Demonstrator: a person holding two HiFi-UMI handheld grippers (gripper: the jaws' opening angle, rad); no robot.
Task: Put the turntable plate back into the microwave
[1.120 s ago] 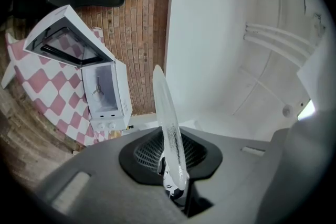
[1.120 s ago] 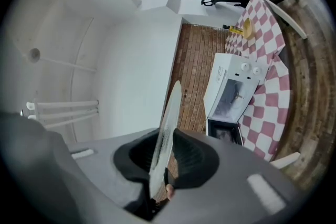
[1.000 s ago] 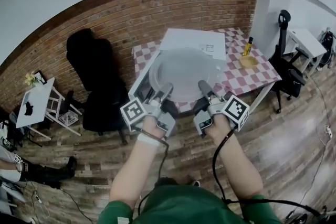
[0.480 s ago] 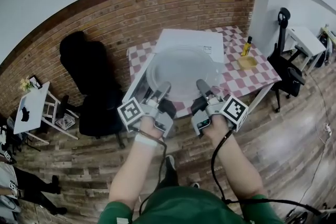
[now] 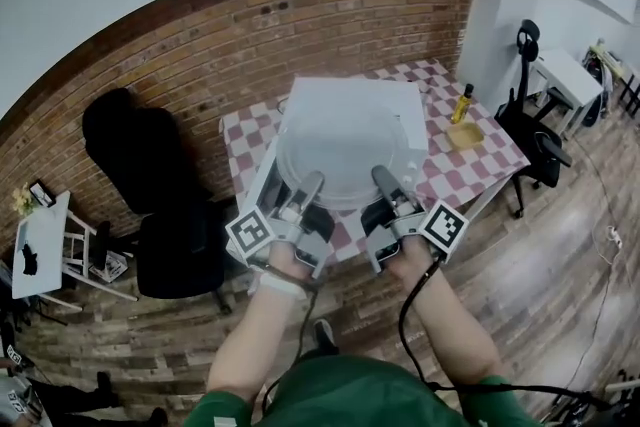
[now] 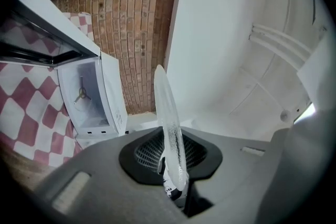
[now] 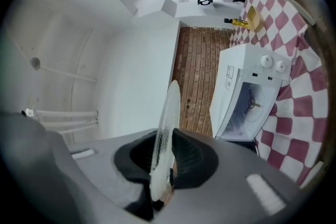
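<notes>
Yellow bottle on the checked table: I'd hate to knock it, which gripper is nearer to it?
Right. The right gripper, jaws closing on the plate's near rim, is below-left of the bottle in the head view; the left gripper holds the same rim farther left.

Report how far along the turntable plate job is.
Done: the microwave door stands open, and the turntable plate is lifted. In hand: the left gripper and right gripper clamp its near rim, holding it outside the cavity. Left: slide it inside onto the bare hub, then release.
</notes>
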